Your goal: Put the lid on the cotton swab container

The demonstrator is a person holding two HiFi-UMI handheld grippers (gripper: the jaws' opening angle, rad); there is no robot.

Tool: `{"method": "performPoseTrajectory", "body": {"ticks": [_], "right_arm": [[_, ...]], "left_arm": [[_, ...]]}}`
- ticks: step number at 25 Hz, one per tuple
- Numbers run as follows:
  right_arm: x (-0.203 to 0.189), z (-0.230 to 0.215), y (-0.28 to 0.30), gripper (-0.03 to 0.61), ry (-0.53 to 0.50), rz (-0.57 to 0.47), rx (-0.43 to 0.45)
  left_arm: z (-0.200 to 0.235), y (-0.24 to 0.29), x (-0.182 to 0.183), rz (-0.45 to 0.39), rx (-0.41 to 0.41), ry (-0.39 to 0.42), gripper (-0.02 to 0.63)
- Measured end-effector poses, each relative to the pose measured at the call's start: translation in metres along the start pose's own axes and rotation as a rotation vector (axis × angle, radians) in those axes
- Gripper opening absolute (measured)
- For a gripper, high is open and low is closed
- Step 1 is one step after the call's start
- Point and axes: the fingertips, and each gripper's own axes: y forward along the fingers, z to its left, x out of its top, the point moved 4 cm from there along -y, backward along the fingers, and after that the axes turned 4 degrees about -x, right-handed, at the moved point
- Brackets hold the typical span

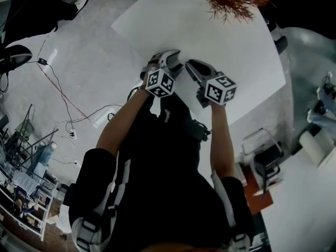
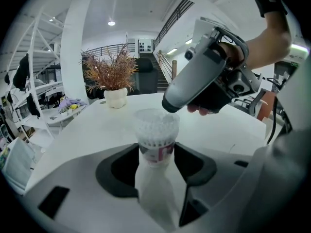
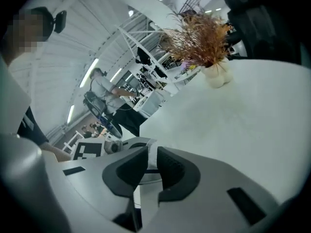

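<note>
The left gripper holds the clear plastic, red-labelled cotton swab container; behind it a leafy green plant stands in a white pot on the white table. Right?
No: the plant in the white pot is dry, reddish-brown twigs, not leafy green; the left gripper view shows it. The left gripper does hold the clear plastic cotton swab container.

No word, brand or number can be read anywhere. The label on the cotton swab container shows a pink-red band, its print too blurred to read. The left marker cube and the right marker cube bear only black-and-white square patterns.
</note>
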Motion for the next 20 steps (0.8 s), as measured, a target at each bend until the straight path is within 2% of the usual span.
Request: {"method": "performPoseTrajectory", "body": {"ticks": [3,5,12,16,20], "right_arm": [[-0.005,0.006,0.007,0.041,-0.1,0.047,-0.047],[-0.008,0.011,0.012,0.037,-0.128,0.065,-0.053],[-0.009,0.014,0.014,0.032,-0.101,0.066,-0.038],[-0.01,0.015,0.011,0.034,-0.119,0.063,-0.05],[-0.005,0.008,0.0,0.034,-0.115,0.016,-0.071]], "left_arm": [[0.001,0.001,-0.001,0.0,-0.004,-0.002,0.229],[0.0,0.002,0.0,-0.001,-0.006,0.0,0.229],[0.0,0.001,0.0,-0.004,-0.004,0.007,0.23],[-0.002,0.0,-0.002,-0.002,-0.008,-0.012,0.23],[-0.003,0.001,-0.002,-0.001,-0.013,-0.037,0.235]]}}
